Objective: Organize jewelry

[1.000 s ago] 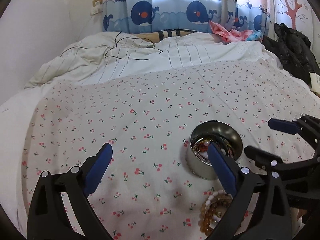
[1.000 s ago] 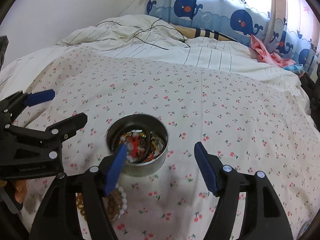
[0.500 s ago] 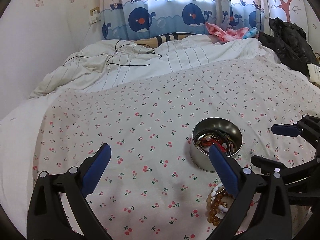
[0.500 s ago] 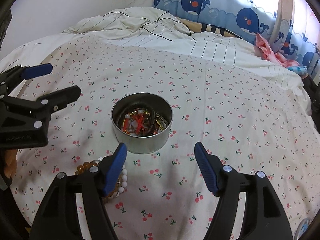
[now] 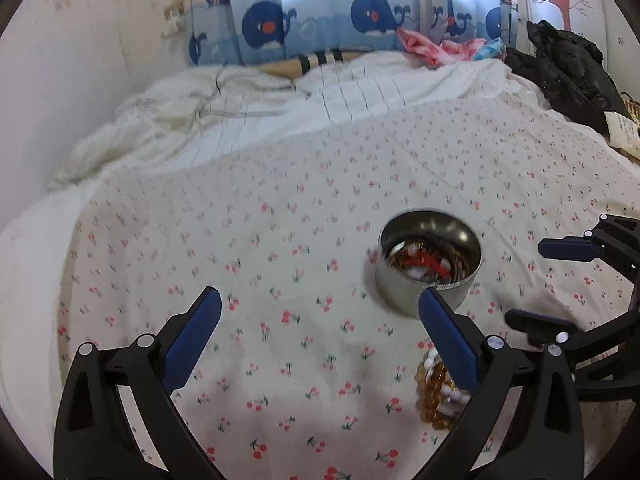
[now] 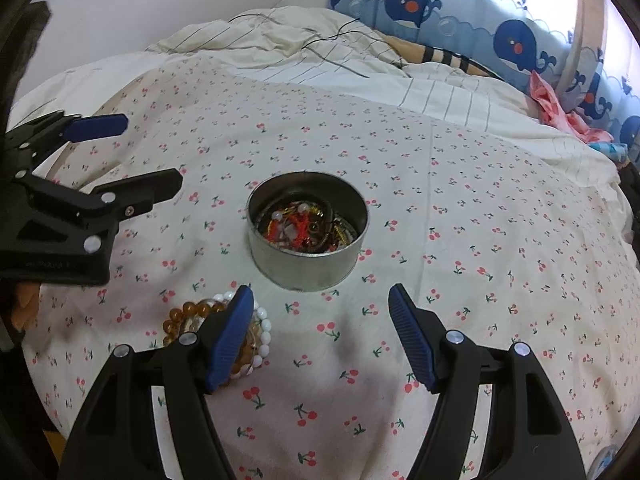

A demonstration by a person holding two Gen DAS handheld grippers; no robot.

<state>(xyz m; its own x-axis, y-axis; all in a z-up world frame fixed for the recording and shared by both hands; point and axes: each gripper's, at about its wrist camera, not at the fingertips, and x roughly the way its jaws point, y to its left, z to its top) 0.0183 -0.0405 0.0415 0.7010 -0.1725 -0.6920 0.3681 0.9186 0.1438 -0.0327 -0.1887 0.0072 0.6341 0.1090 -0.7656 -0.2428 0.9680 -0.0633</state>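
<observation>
A round metal tin (image 6: pixel 304 268) stands on the cherry-print bedspread, with red cord, beads and chains heaped inside. Just ahead of my right gripper (image 6: pixel 320 296) is the tin; the jaws are closing and nothing is between them. A pile of amber and white bead bracelets (image 6: pixel 192 312) lies on the cloth, partly hidden behind the left finger of that gripper. My left gripper (image 5: pixel 318 304) is open and empty over bare cloth, with the tin (image 5: pixel 400 300) behind its right finger and the bracelets (image 5: pixel 438 396) beside it. Each gripper shows in the other's view: left (image 6: pixel 140 156), right (image 5: pixel 532 284).
A rumpled white striped duvet (image 5: pixel 280 120) with a thin black cable lies at the far end of the bed. Whale-print curtains (image 5: pixel 320 28) hang behind it. Dark clothing (image 5: pixel 568 64) is piled at the right edge, pink fabric (image 6: pixel 560 112) near the curtain.
In the right wrist view the tin has come out from behind the left finger and now sits clear ahead; more of the bracelets shows. The right jaws have narrowed slightly. The left jaws are unchanged.
</observation>
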